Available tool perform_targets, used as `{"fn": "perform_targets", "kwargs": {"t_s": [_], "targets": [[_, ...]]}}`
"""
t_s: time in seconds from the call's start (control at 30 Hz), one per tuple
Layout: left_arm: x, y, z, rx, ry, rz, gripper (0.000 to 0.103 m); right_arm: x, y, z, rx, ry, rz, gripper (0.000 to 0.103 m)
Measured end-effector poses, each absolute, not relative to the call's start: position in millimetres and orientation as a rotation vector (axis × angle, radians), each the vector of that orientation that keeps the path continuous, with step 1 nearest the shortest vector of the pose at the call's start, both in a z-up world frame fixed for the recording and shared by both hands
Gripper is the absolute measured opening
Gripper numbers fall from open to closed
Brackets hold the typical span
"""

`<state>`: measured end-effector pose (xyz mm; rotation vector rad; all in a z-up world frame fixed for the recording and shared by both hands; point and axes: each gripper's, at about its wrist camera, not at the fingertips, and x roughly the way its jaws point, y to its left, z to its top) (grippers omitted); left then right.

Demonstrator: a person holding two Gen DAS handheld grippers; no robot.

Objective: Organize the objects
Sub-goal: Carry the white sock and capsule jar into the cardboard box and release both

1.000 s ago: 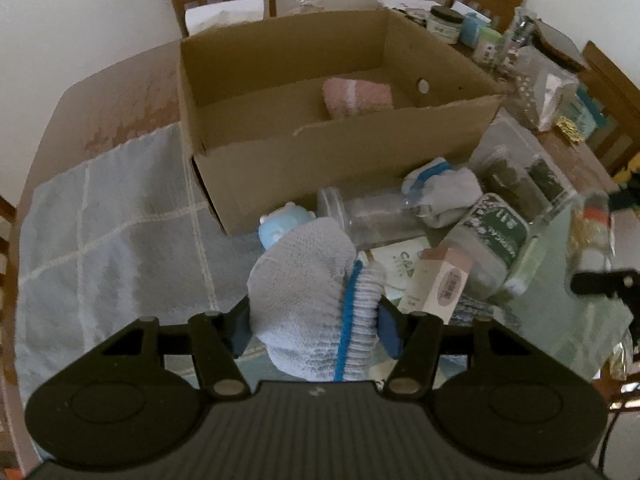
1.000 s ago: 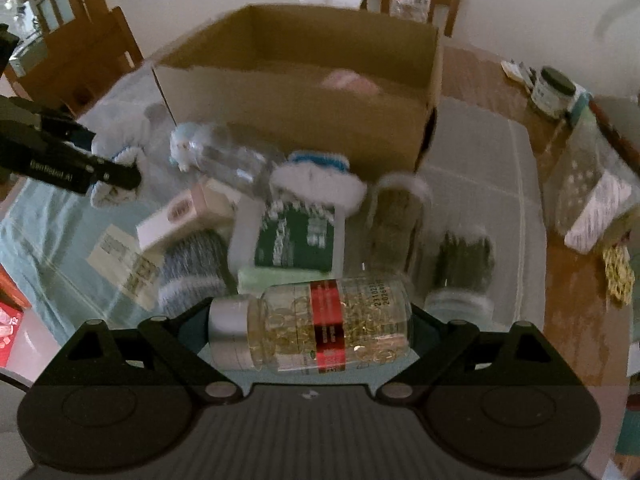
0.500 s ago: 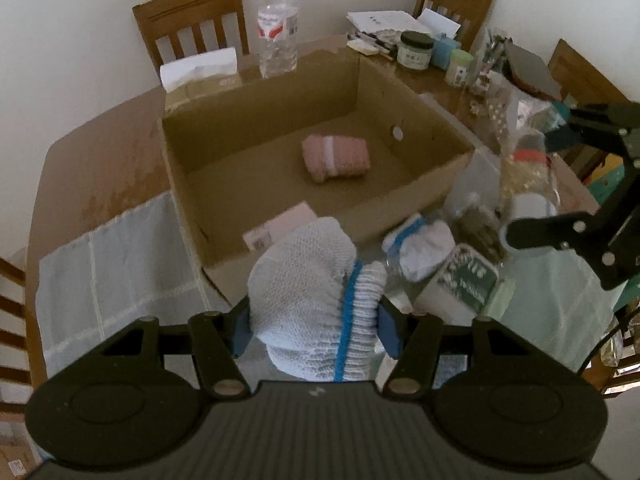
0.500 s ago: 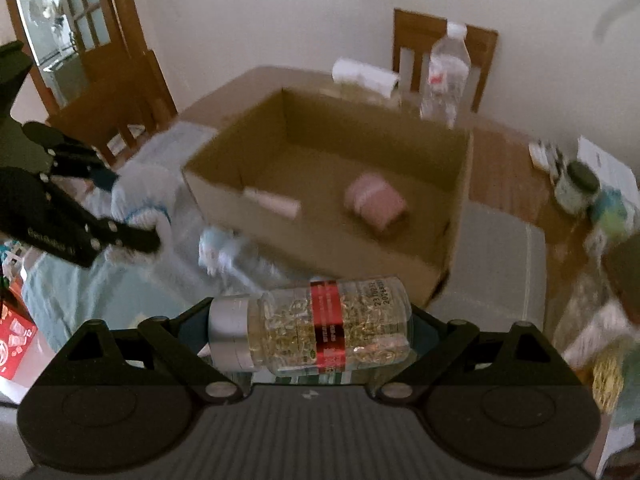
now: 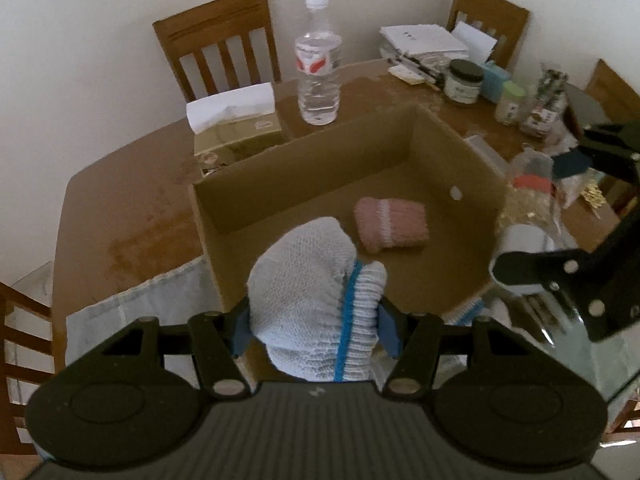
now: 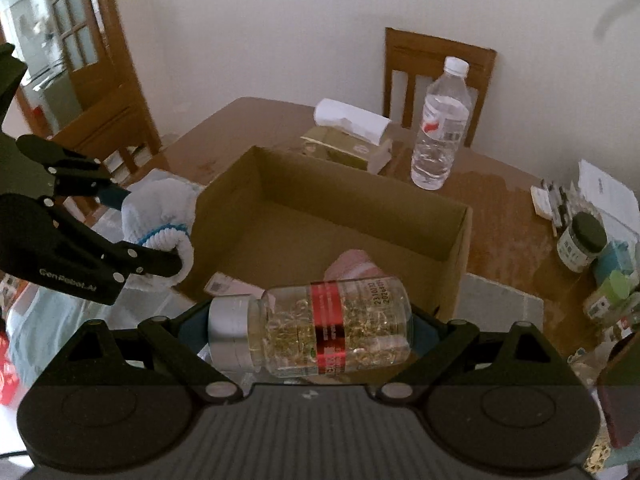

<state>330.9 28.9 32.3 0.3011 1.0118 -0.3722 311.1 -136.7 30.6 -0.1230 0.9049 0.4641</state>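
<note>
left gripper (image 5: 316, 320) fingers gripping white knit sock (image 5: 312, 296) over cardboard box (image 5: 476, 164) near edge | right gripper (image 6: 310, 334) fingers clamping capsule bottle (image 6: 320, 332) lying sideways above box | pink sock (image 5: 390, 224) lying inside box

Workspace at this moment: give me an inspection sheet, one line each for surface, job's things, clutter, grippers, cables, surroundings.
Surface: wooden table, pale cloth at near side.
Job's things: open cardboard box holding pink knit roll.
Clutter: water bottle, tissue box, jars and papers at far right.
Grippers: left gripper shut on white glove bundle; right gripper shut on capsule bottle.
Cables: nothing seen.
Surroundings: wooden chairs, white wall, glazed door.
</note>
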Motion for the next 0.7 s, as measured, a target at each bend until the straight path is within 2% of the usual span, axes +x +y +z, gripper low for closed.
{"fn": "perform_targets", "kwargs": {"t_s": [0.37, 0.43, 0.7], "targets": [[369, 27, 4, 0.305, 1.091, -0.337, 0.060, 343, -133, 8, -0.055, 1.006, 0.386, 0.098], [374, 26, 0, 0.309, 1.099, -0.337, 0.060, 345, -134, 7, -0.039, 1.007, 0.379, 0.103], [391, 23, -13, 0.314, 1.131, -0.332, 0.063, 338, -136, 12, -0.033, 1.020, 0.370, 0.103]]}}
